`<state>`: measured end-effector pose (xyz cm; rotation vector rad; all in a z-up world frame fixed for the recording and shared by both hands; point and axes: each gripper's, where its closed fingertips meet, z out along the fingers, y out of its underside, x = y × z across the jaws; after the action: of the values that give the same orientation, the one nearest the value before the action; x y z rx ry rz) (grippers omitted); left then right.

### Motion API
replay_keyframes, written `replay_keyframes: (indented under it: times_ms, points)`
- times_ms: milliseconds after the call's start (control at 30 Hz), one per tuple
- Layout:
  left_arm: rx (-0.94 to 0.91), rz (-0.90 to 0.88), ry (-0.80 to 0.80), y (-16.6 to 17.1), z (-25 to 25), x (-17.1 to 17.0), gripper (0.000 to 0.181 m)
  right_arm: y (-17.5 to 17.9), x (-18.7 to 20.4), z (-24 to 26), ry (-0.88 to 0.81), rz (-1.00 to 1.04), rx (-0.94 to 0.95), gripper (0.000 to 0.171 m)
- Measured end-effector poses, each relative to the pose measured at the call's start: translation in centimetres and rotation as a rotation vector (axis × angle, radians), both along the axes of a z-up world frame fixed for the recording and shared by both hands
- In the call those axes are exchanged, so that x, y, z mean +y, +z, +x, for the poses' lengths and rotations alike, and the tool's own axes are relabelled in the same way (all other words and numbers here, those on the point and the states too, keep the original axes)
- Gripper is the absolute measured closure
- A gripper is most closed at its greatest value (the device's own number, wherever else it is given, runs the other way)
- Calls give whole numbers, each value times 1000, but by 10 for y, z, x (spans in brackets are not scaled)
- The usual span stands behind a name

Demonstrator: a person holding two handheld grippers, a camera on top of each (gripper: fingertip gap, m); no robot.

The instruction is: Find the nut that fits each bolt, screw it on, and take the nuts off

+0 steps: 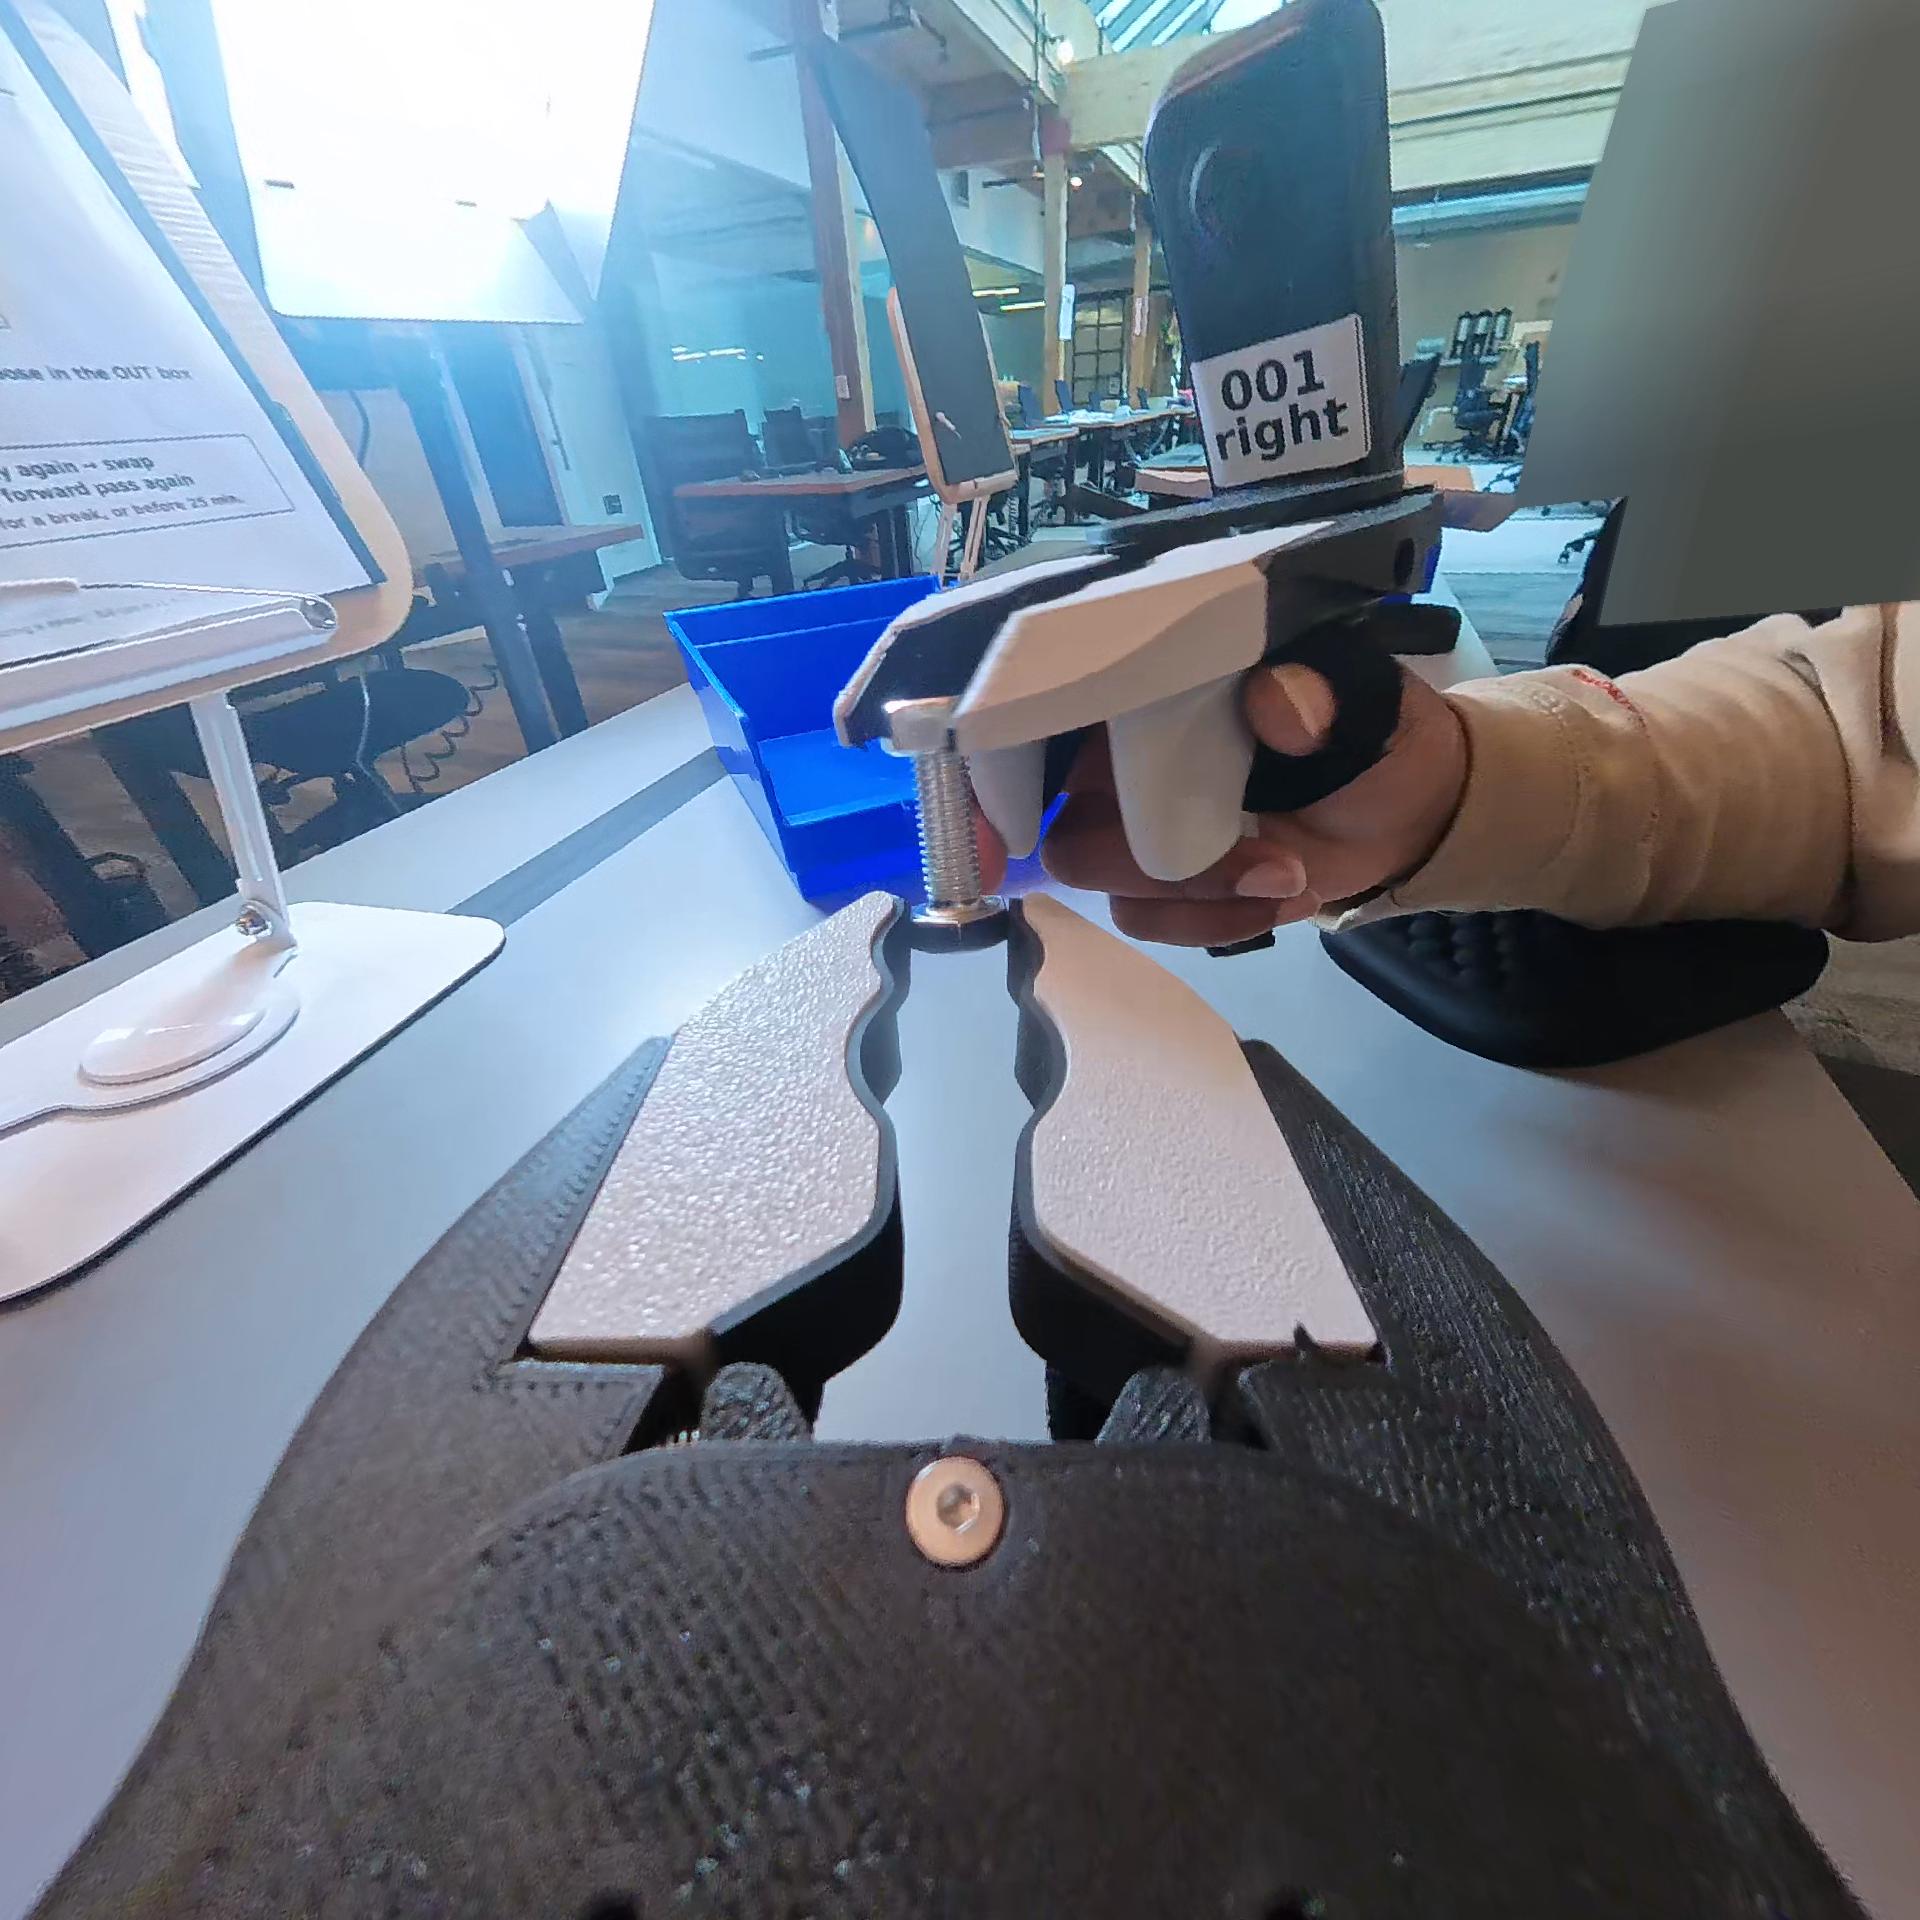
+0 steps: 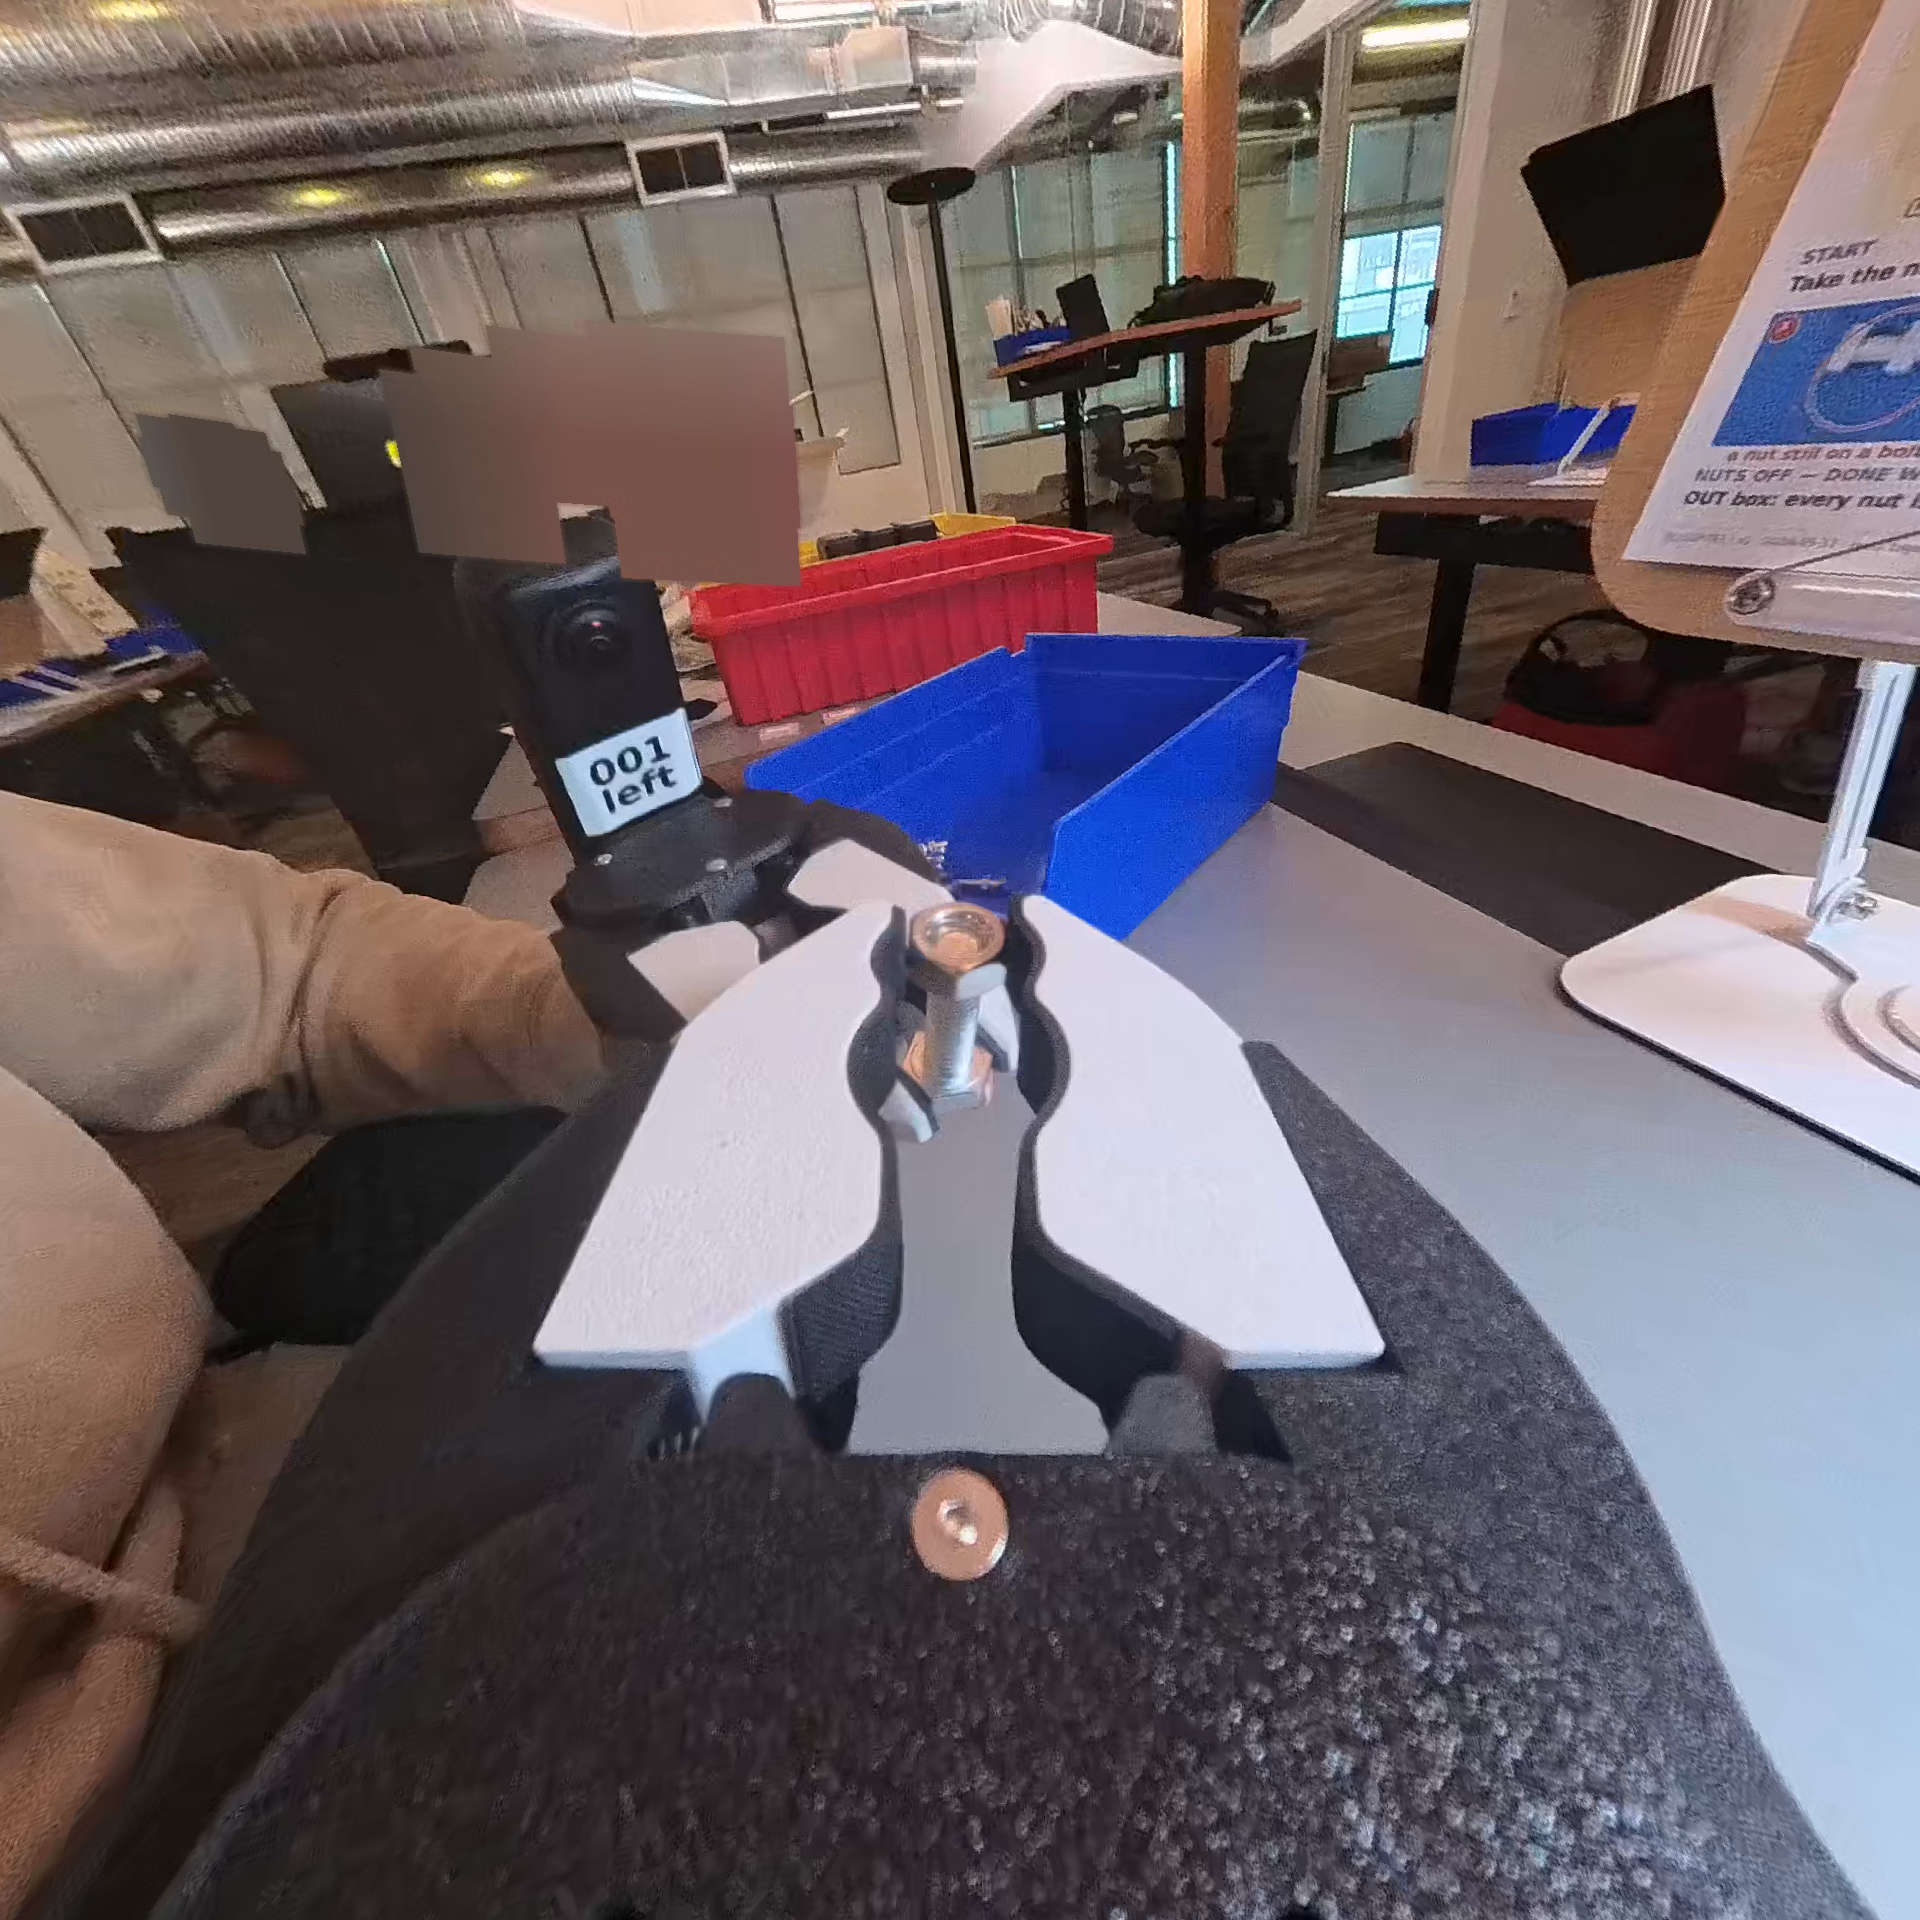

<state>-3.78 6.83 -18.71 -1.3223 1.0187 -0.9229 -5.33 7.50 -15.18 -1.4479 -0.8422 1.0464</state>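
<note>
My right gripper (image 1: pixel 914 722) comes in from the right and is shut on the hex head of a silver bolt (image 1: pixel 945 821), which hangs thread-down. My left gripper (image 1: pixel 956 923) is shut on a silver nut (image 1: pixel 951 912) at the bolt's lower end, just above the grey table (image 1: pixel 520 1195). In the right wrist view my right gripper (image 2: pixel 956 935) clamps the bolt head. The shank (image 2: pixel 951 1023) runs down to the nut (image 2: pixel 940 1070), which sits between the left gripper's white fingertips (image 2: pixel 902 1117).
An open blue bin (image 1: pixel 790 707) stands just behind the bolt; it also shows in the right wrist view (image 2: pixel 1143 769). A white document stand (image 1: pixel 208 997) is on the left. A black padded rest (image 1: pixel 1558 987) lies under the person's right hand. A red bin (image 2: pixel 894 613) sits farther back. The grippers are tip to tip, or close to it.
</note>
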Motion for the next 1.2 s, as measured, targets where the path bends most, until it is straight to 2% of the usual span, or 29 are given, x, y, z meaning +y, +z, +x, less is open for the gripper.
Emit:
replay_keyframes:
  times_ms: [267, 567, 733, 767, 867, 933, 1000, 1033, 1100, 1200]
  points:
    - [71, -55, -69, -17, 10, -8, 163, -14, -12, -11, 76, 71, -137, 153]
    - [50, -29, -34, -10, 5, -5, 163, -6, -9, 1, 57, 120, -125, 147]
    - [23, -43, -17, -6, 0, 0, 163, 8, 16, 31, -83, 100, -39, 162]
    - [31, -42, -18, -7, 1, 0, 163, 10, 14, 30, -65, 97, -20, 161]
    - [57, -48, -16, -12, 3, 0, 163, 5, -5, 13, 40, 117, -51, 144]
    - [78, -50, -10, -15, 4, 0, 163, -3, -9, 4, 44, 133, -99, 140]
    - [96, -41, -4, -17, 5, 0, 163, -6, 2, 8, -20, 143, -128, 146]
    - [95, -37, -5, -18, 4, 1, 163, -2, 11, 16, -75, 135, -105, 165]
    - [86, -42, 5, -16, 3, 3, 163, 7, 25, 33, -146, 89, -28, 170]
    - [97, -55, 14, -19, 2, 5, 163, 5, 14, 26, -60, 65, -26, 150]
